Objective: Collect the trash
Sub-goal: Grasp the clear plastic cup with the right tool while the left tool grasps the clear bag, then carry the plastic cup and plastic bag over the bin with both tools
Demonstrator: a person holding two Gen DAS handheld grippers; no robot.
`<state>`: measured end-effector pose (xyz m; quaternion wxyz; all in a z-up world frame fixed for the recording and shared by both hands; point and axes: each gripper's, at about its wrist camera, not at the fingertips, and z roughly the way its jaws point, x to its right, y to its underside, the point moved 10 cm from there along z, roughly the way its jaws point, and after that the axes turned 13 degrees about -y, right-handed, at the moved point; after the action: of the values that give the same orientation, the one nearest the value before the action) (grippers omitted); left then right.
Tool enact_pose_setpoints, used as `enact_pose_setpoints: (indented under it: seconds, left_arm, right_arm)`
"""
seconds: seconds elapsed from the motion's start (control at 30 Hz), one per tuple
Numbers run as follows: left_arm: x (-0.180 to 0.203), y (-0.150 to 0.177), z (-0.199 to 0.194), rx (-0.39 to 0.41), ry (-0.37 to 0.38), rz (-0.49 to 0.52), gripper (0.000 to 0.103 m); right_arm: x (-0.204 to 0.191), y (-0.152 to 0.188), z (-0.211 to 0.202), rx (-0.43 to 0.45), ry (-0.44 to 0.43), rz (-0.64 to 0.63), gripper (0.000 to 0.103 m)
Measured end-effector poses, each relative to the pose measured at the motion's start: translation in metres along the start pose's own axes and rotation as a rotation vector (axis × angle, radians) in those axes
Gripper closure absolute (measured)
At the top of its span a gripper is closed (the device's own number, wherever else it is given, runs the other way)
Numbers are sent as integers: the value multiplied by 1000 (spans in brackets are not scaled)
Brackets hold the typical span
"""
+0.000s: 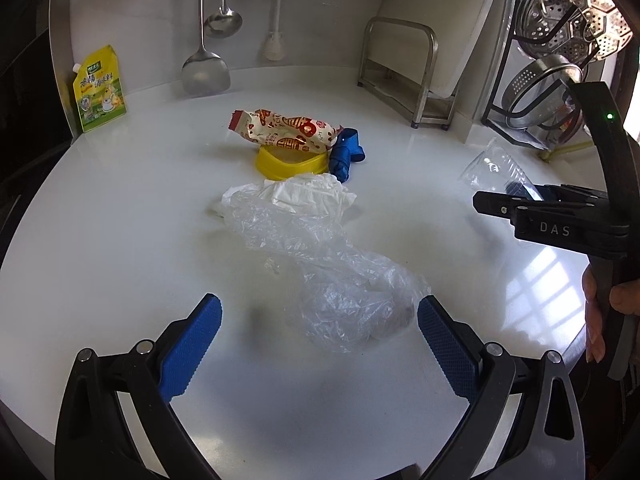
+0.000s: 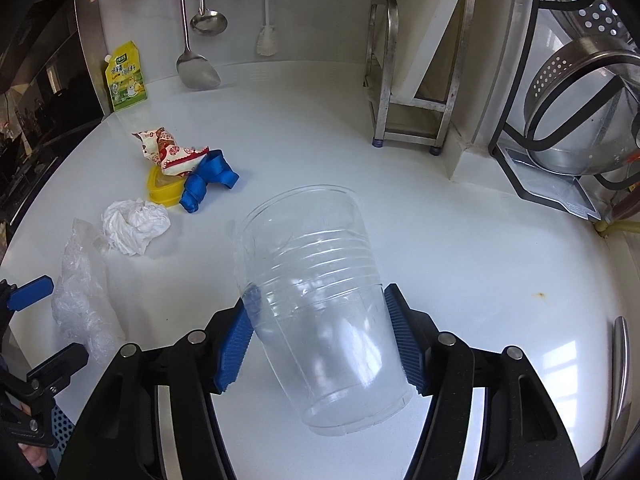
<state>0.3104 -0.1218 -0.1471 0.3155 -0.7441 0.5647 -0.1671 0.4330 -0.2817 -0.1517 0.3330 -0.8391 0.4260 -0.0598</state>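
Note:
My right gripper (image 2: pixel 320 304) is shut on a clear plastic cup (image 2: pixel 316 288), held tilted above the white counter; the cup also shows in the left wrist view (image 1: pixel 490 170). My left gripper (image 1: pixel 320 320) is open and empty, its jaws either side of a crumpled clear plastic bag (image 1: pixel 320 264) without touching it. Behind the bag lie a crumpled white tissue (image 1: pixel 304 194), a yellow lid (image 1: pixel 290 162), a red-and-white snack wrapper (image 1: pixel 286 128) and a blue strap (image 1: pixel 344 152). The bag (image 2: pixel 82 292), tissue (image 2: pixel 134 226), lid (image 2: pixel 162 190), wrapper (image 2: pixel 170 152) and strap (image 2: pixel 210 184) show in the right wrist view.
A yellow-green seasoning pouch (image 1: pixel 100 88) stands at the back left. A spatula (image 1: pixel 206 68), a ladle (image 1: pixel 223 20) and a brush (image 1: pixel 275 20) hang on the wall. A steel stand (image 1: pixel 404 76) and a dish rack with colanders (image 1: pixel 560 52) are at the right.

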Motion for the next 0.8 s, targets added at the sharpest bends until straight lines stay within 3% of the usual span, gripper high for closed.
enact_pose_setpoints:
  seconds: [0.17, 0.23, 0.3, 0.33, 0.4, 0.43, 0.8]
  left_arm:
    - [8, 1, 13, -39, 41, -3, 9]
    - [14, 1, 15, -49, 57, 17, 23]
    - [20, 7, 21, -91, 86, 37, 49]
    - [19, 6, 20, -72, 78, 45, 51]
    - [17, 7, 20, -73, 93, 40, 68]
    - [16, 8, 20, -76, 110, 36, 72]
    - [-11, 18, 6, -10, 134, 124, 77]
  right_arm:
    - [-2, 2, -2, 6, -6, 5, 42]
    - [-3, 4, -3, 7, -6, 9, 42]
    - [-4, 5, -5, 12, -7, 10, 42]
    - [-5, 6, -6, 17, -8, 13, 42]
    - [-7, 6, -10, 26, -6, 15, 42]
    - [-8, 7, -12, 31, -6, 18, 42]
    - [-38, 22, -44, 114, 7, 93, 42]
